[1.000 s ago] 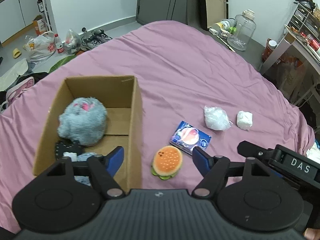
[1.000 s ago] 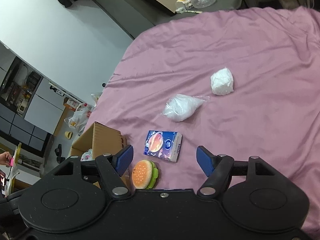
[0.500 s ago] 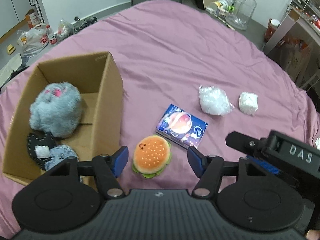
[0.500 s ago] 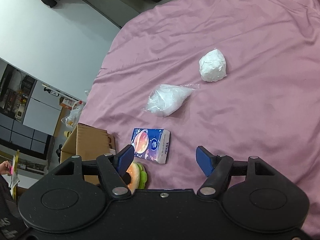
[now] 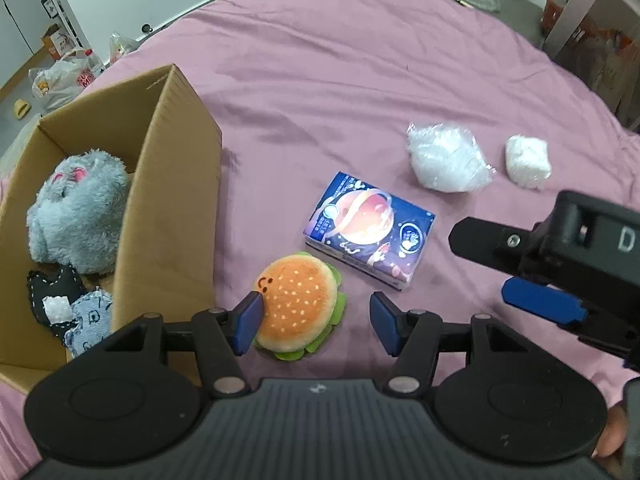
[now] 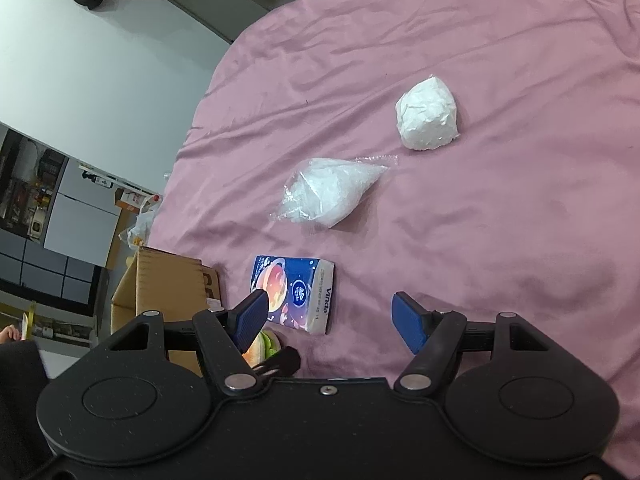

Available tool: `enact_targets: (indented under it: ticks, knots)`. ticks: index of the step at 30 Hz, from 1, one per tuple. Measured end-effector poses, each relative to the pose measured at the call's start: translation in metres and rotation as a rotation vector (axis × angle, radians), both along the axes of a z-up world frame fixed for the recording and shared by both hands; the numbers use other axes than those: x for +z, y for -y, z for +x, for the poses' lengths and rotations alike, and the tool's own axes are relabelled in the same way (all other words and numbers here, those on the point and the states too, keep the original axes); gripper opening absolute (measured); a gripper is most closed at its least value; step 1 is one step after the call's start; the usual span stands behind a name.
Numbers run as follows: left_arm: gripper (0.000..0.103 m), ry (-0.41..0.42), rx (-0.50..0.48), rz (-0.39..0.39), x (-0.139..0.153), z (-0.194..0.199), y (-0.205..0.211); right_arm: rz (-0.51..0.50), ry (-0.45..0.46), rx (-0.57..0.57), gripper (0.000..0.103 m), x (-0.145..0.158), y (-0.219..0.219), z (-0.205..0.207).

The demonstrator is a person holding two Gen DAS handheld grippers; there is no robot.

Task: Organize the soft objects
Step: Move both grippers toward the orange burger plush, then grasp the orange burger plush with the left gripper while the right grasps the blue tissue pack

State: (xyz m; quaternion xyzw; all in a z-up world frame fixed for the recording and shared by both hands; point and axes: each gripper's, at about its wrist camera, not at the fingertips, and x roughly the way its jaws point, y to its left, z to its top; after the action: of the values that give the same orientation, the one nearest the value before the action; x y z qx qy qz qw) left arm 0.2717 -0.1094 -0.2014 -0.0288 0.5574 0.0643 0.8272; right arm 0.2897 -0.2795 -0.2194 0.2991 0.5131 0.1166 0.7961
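The left gripper (image 5: 314,322) straddles the burger plush (image 5: 299,306) on the pink bedspread (image 5: 360,80), jaws closing, one pad at its edge, not yet clamped. The right gripper (image 6: 328,322) hangs released above the tissue pack (image 6: 294,292); from its view only a sliver of the plush shows. The cardboard box (image 5: 172,200), cut off at the frame's left edge, holds a grey plush (image 5: 78,208). A clear bag (image 5: 446,158) and a white wad (image 5: 526,162) lie beyond.

**Hidden and cut off**

In the right wrist view, the burger (image 6: 262,347) is mostly covered by the right tongs' (image 6: 328,318) frame. The box (image 5: 172,216) is cropped at the left edge, its denim toy (image 5: 90,320) partly masked.
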Motion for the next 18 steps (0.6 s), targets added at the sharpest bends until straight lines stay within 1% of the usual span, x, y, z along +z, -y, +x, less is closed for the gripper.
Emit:
enact_targets:
  ticks: [6,7,10,11,13,15,18]
  knots:
    - [0.059,-0.022,-0.025,0.050,-0.013,0.005,0.006,0.001,-0.009,0.011,0.069,-0.006,-0.002,0.004]
    - [0.056,-0.019,-0.023,0.050,-0.014,0.005,0.006,0.003,-0.012,0.011,0.069,-0.007,-0.002,0.005]
    - [0.032,-0.016,0.009,0.073,-0.016,0.004,0.002,0.012,-0.017,0.013,0.067,-0.011,-0.004,0.008]
    - [0.028,-0.012,0.015,0.064,-0.015,0.003,-0.002,0.014,-0.019,0.022,0.065,-0.013,-0.007,0.010]
    - [0.026,0.001,0.018,0.045,-0.010,0.002,-0.008,0.017,-0.034,0.042,0.060,-0.018,-0.013,0.013]
    - [0.024,0.010,0.024,0.026,-0.004,0.002,-0.012,0.012,-0.048,0.055,0.057,-0.022,-0.019,0.015]
    - [0.025,0.041,0.031,-0.009,0.008,-0.001,-0.017,0.000,-0.053,0.055,0.057,-0.025,-0.022,0.016]
